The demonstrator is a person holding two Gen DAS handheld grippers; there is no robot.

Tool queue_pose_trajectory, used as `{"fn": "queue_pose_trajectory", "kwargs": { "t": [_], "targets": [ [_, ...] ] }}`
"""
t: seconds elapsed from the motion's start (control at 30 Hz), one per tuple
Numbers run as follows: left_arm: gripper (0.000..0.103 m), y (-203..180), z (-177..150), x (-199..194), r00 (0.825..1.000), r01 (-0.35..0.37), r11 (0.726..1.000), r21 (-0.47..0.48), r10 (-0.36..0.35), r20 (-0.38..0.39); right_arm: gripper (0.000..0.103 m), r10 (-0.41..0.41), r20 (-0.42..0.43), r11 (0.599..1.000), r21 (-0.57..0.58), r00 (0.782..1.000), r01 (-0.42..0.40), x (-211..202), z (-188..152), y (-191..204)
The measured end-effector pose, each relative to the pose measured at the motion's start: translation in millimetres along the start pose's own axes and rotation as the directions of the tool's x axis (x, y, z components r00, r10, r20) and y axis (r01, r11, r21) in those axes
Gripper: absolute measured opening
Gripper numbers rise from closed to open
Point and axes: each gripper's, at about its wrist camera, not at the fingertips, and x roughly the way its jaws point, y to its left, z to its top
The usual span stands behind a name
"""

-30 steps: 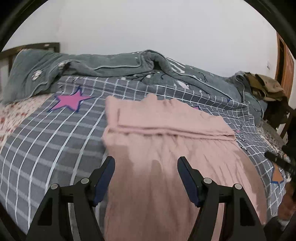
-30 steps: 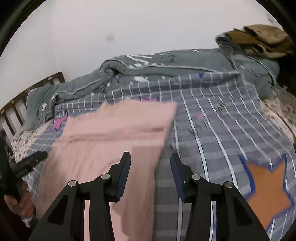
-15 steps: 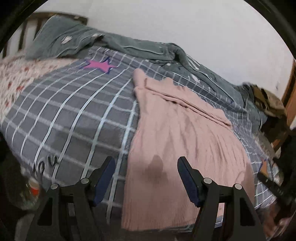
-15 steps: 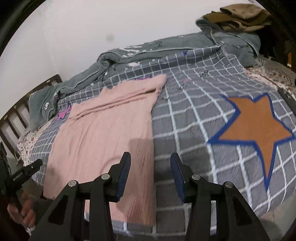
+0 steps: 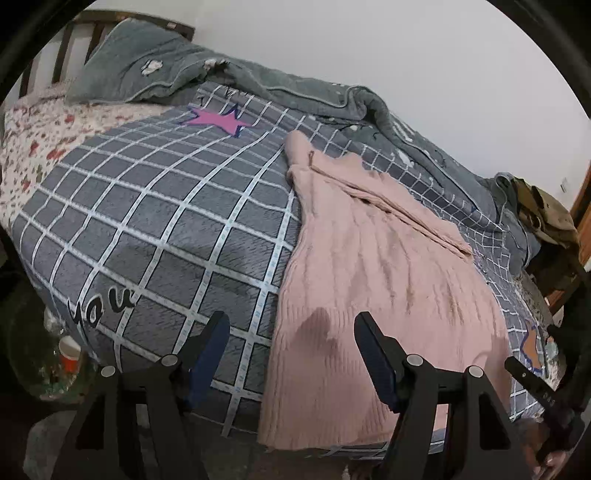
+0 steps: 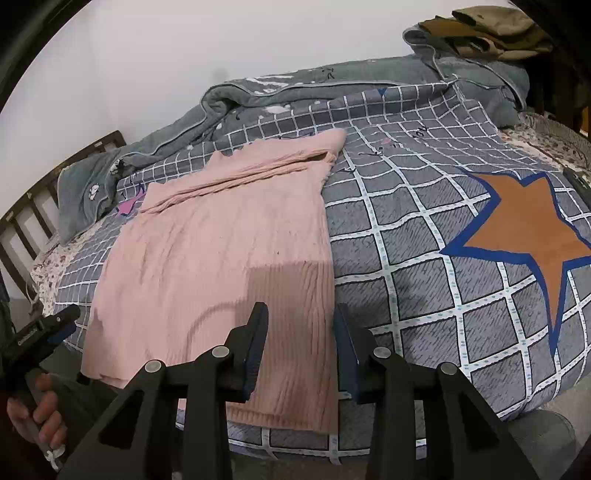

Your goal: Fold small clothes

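Garment: a pink knitted sweater [image 5: 373,266] lies flat on the bed, its hem hanging just over the near edge, its sleeves folded across the far end (ribbed knit shows at the hem).
Bed cover: a grey checked quilt [image 5: 166,229] with white grid lines carries the sweater; a magenta star [image 5: 216,120] sits beyond it on my left, an orange star [image 6: 528,236] edged in blue on my right.
Left tool: my left tool [image 5: 291,354] hangs released above the near edge of the bed, its fingers wide apart and nothing between them; the sweater's left border runs up between the two fingers in the left wrist view.
Right tool: my right tool [image 6: 300,347] is also released, its blue-padded fingers apart over the sweater's right border near the hem; I cannot tell whether they touch the fabric.
Shadow: a dark patch falls on the knit just ahead of each tool.
Background: a grey-green blanket [image 6: 280,96] is bunched along the wall side of the bed, and brown clothes [image 6: 487,29] are piled at the far right corner.
Bedstead: a dark wooden headboard [image 6: 33,206] with slats stands at the left end, with a floral sheet [image 5: 44,129] showing beside the quilt.
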Motion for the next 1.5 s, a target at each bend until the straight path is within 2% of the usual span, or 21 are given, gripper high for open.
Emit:
{"fn": "queue_pose_trajectory", "kwargs": {
  "t": [0.17, 0.23, 0.33, 0.43, 0.53, 0.63, 0.73, 0.8, 0.87, 1.0, 1.27, 1.5],
  "targets": [
    [0.066, 10.4, -8.3, 14.2, 0.999, -0.007, 1.0, -0.011, 0.006, -0.045, 0.037, -0.003, -0.019, 1.0, 0.01, 1.0, 0.004, 4.5, -2.5, -3.9],
    [0.066, 13.5, -6.0, 11.9, 1.0, 0.006, 1.0, -0.02, -0.007, -0.024, 0.037, -0.003, -0.024, 1.0, 0.015, 1.0, 0.003, 7.1, -2.8, -5.2],
    [0.066, 19.5, -5.1, 13.4, 0.999, 0.038, 0.998, -0.051, -0.039, -0.034, 0.037, -0.001, -0.04, 1.0, 0.023, 0.999, 0.002, 13.0, -5.9, -6.5],
    [0.065, 19.4, -5.5, 17.1, 0.999, 0.028, 0.998, -0.05, -0.03, -0.041, 0.037, -0.012, -0.046, 1.0, 0.01, 0.999, 0.013, 17.0, -7.8, -4.3],
    [0.059, 16.4, -7.3, 19.1, 0.999, 0.004, 1.0, -0.028, -0.005, -0.044, 0.032, -0.032, -0.036, 0.999, -0.011, 0.999, 0.031, 16.5, -10.1, -0.5],
    [0.049, 14.9, -8.0, 20.6, 0.998, 0.011, 1.0, -0.006, -0.011, -0.055, 0.028, -0.036, -0.035, 0.999, -0.018, 0.999, 0.036, 17.8, -11.1, 1.7],
    [0.038, 13.5, -9.7, 22.3, 0.996, 0.041, 0.999, 0.002, -0.041, -0.075, 0.028, -0.047, -0.025, 0.998, -0.031, 0.999, 0.046, 17.2, -12.8, 4.4],
    [0.025, 12.3, -10.6, 23.0, 0.994, 0.063, 0.998, 0.003, -0.063, -0.087, 0.027, -0.042, -0.023, 0.999, -0.03, 0.999, 0.041, 16.4, -13.8, 4.2],
    [0.025, 10.2, -11.6, 23.4, 0.992, 0.081, 0.997, 0.008, -0.08, -0.097, 0.027, -0.039, -0.019, 0.999, -0.028, 0.999, 0.039, 15.9, -14.8, 4.0],
    [0.027, 8.1, -13.1, 23.1, 0.992, 0.071, 0.997, 0.021, -0.068, -0.104, 0.028, -0.05, -0.026, 0.998, -0.032, 0.998, 0.049, 16.5, -17.1, 5.2],
    [0.027, 8.0, -13.5, 21.4, 0.992, 0.073, 0.997, 0.023, -0.07, -0.103, 0.028, -0.021, -0.073, 0.999, -0.029, 0.997, 0.019, 18.7, -19.7, 6.2],
    [0.027, 3.2, -14.8, 20.2, 0.994, 0.049, 0.997, 0.052, -0.044, -0.102, 0.028, -0.025, -0.078, 0.999, -0.036, 0.997, 0.022, 20.1, -19.3, 7.5]
  ]
}}
